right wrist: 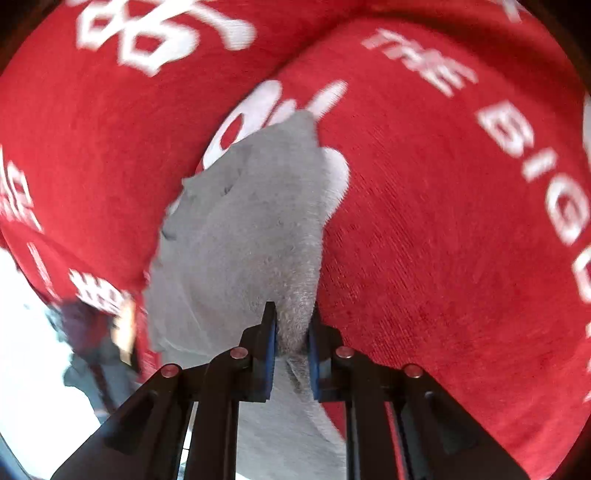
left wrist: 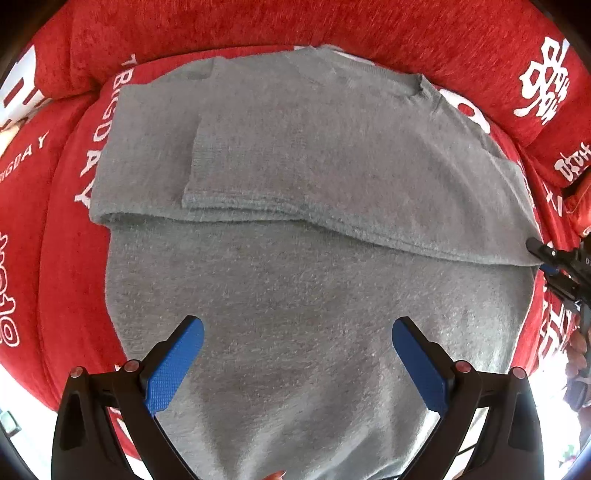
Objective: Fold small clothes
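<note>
In the left wrist view the left claw [left wrist: 297, 332] fills the bottom of the frame, its two blue pads [left wrist: 173, 365] spread wide apart with nothing between them but the grey sweater [left wrist: 295, 280] lying below. A fingertip shows at the very bottom edge. The sweater spreads over most of the picture on a red sofa cover [left wrist: 258, 29] printed with white letters. Past the claw, across the middle of the frame, a folded layer of the sweater lies over the lower part, its edge running from left centre down toward the right edge. A smaller flap sits on top of that layer at upper left centre. At the right edge the right claw [left wrist: 543, 258] meets the corner of that folded layer.

In the right wrist view the right claw [right wrist: 291, 332] sits at bottom centre, its pads close together and clamped on a bunched ridge of the sweater [right wrist: 251, 229]. Beyond it the grey cloth runs up to the middle of the frame, over the red cover [right wrist: 443, 229], blurred at the edges.
</note>
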Action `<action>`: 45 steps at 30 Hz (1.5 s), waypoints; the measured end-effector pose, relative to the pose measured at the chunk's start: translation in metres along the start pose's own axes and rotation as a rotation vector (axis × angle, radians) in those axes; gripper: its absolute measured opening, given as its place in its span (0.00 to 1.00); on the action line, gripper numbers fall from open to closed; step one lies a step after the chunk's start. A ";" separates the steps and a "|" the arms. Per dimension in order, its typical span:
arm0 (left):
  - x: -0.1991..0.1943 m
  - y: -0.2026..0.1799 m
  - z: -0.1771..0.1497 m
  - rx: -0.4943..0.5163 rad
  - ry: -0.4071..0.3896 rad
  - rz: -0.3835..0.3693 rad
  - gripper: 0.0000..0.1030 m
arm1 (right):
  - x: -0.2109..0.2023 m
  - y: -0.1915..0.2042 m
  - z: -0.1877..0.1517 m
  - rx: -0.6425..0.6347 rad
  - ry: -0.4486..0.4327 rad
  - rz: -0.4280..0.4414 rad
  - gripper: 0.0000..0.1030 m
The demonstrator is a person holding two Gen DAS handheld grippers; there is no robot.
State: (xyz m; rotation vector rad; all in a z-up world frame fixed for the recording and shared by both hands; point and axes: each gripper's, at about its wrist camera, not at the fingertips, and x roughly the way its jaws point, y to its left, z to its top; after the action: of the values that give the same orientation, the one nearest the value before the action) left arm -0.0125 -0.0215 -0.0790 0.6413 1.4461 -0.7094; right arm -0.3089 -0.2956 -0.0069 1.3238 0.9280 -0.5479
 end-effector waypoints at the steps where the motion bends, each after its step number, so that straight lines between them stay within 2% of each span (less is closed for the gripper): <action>1: 0.003 0.000 0.000 0.005 0.003 0.007 0.99 | 0.006 0.005 0.001 -0.035 0.013 -0.061 0.16; 3: 0.010 -0.002 0.001 0.003 0.022 0.024 0.99 | 0.014 0.002 0.003 -0.028 0.020 -0.093 0.16; 6: 0.004 0.000 0.003 -0.006 -0.004 0.014 0.99 | 0.011 0.004 0.003 -0.014 -0.017 -0.089 0.21; 9: -0.001 0.007 0.000 0.003 -0.014 0.026 0.99 | 0.002 0.007 -0.005 -0.008 -0.022 -0.133 0.34; 10: -0.001 0.010 0.000 -0.001 -0.014 0.033 0.99 | -0.002 0.009 -0.011 -0.004 -0.022 -0.139 0.43; 11: -0.002 0.015 -0.001 -0.011 -0.015 0.046 0.99 | -0.007 0.009 -0.016 -0.001 -0.022 -0.138 0.48; 16: 0.000 0.030 -0.005 -0.039 -0.007 0.058 0.99 | -0.013 0.005 -0.051 0.029 0.000 -0.125 0.50; 21: -0.003 0.037 -0.017 -0.005 0.003 0.044 0.99 | -0.008 0.000 -0.078 0.058 0.028 -0.113 0.50; 25: -0.008 0.043 -0.028 0.006 0.003 0.064 0.99 | -0.007 0.008 -0.094 0.030 0.032 -0.117 0.58; 32: -0.015 0.061 -0.047 0.016 0.028 0.078 0.99 | -0.012 0.022 -0.110 -0.009 0.038 -0.127 0.58; 39: -0.019 0.076 -0.067 0.004 0.048 0.078 0.99 | -0.012 0.027 -0.122 -0.031 0.079 -0.138 0.58; 45: -0.013 0.062 -0.073 -0.012 0.045 0.098 0.99 | -0.007 0.028 -0.121 -0.072 0.107 -0.111 0.58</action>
State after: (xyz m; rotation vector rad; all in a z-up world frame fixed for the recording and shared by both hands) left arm -0.0120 0.0748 -0.0701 0.7174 1.4489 -0.6128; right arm -0.3214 -0.1740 0.0174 1.2514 1.1041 -0.5276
